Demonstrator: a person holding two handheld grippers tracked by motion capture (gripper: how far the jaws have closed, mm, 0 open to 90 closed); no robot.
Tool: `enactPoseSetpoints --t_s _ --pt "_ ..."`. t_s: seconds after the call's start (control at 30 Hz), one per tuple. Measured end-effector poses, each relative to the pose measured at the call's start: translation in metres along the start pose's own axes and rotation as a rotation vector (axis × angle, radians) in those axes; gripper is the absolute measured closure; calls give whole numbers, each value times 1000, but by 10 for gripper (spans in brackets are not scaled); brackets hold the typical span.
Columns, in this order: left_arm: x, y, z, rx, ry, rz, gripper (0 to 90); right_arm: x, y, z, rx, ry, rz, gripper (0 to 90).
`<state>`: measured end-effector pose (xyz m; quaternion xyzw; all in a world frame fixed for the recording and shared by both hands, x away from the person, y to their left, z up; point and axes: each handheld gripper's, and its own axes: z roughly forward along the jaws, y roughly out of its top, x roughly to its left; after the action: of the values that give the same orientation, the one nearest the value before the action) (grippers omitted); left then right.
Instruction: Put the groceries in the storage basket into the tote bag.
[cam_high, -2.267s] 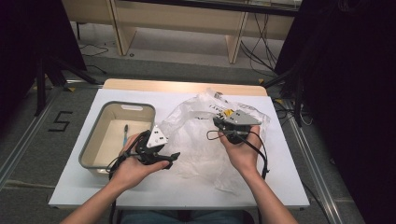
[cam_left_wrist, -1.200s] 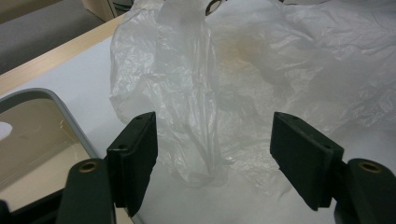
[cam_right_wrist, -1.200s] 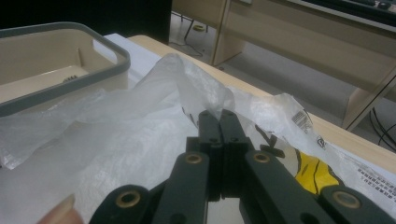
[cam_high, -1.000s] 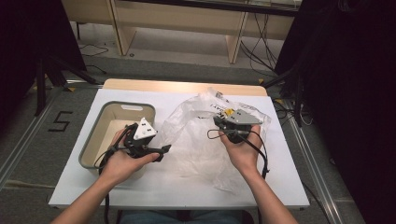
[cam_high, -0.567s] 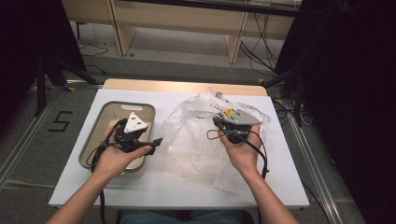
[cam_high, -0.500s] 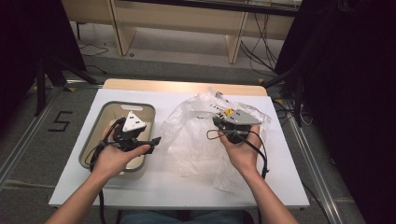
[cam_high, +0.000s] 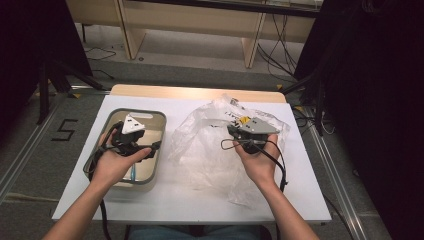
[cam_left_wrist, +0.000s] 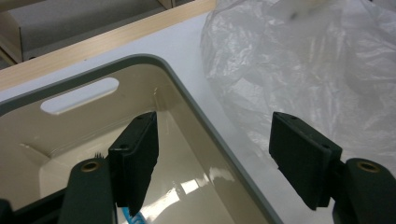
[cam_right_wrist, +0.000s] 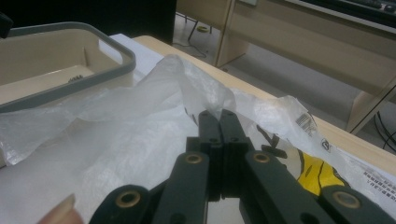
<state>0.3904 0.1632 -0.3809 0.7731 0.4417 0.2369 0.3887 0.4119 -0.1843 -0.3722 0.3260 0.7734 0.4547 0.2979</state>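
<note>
The right gripper pinches an edge of the plastic bag, which lies crumpled on the worktop just right of the tray. The left gripper hangs wide open and empty over the tray. A blue brush lies on the tray floor directly under it, so the left hand is the nearer one.
</note>
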Motion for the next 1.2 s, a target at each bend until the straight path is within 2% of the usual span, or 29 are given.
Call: enactPoseSetpoints --t_s 0.27,0.53,0.93,1.2 --pt "13 -5 7 44 48 -23 330 0 0 0 -1 0 2 900" --pt "26 -11 17 123 100 -42 333 1 0 0 0 2 1 900" --pt "34 -15 33 211 129 -46 340 1 1 0 -1 1 8 900" --pt "38 -20 45 288 139 -56 348 1 0 0 0 2 3 900"
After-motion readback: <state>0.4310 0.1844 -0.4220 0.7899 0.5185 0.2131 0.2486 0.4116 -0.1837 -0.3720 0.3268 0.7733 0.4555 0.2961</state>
